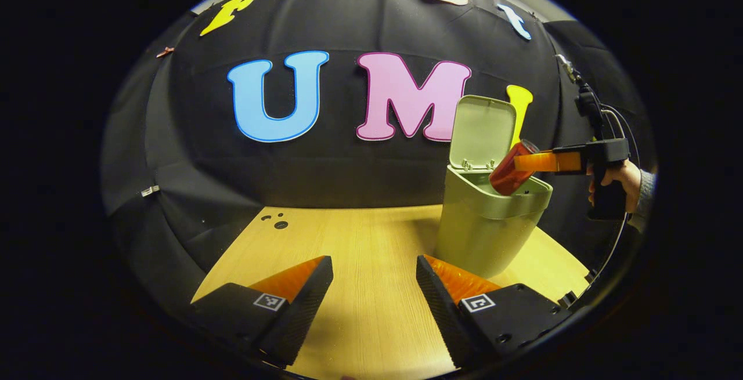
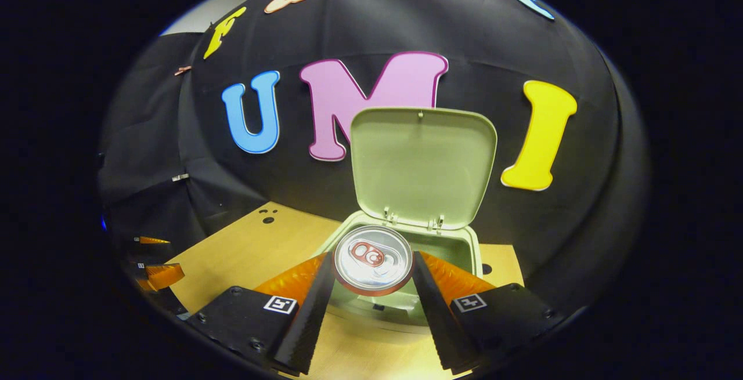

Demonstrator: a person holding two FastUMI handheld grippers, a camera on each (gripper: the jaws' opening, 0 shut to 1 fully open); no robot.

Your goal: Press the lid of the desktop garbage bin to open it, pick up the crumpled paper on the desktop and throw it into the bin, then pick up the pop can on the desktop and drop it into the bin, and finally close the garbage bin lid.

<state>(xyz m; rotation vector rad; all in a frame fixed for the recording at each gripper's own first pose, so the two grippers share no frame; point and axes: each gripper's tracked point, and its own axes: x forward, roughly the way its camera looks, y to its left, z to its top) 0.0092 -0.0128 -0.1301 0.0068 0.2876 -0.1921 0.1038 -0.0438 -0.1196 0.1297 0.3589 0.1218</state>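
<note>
R gripper view, near: right gripper has both fingers clamped on the pop can, one each side of the body, top w/ pull tab facing cam. Can sits just over the front of the bin mouth; L gripper view shows it tilted, lower end dipping past the rim, not yet released. Left gripper: fingers apart, nothing between them, hovering low over bare bench, well apart from the bin. Mid: garbage bin stands on bench toward its right side; lid up, roughly upright on rear hinge, so press-open step reads as done. Crumpled paper: can't tell where it is; judge it's prob. already inside, but bin interior mostly hidden by the can, so unconfirmed. Far, in L gripper view: a hand holds the R gripper's handle beside the bin, cable trailing up behind. Progress est.: lid open – done; paper – likely done; can – at drop point, still gripped. Left to do: open fingers to drop can, withdraw, close lid. Risk (judgement): can is angled, could catch on the rim.
</note>
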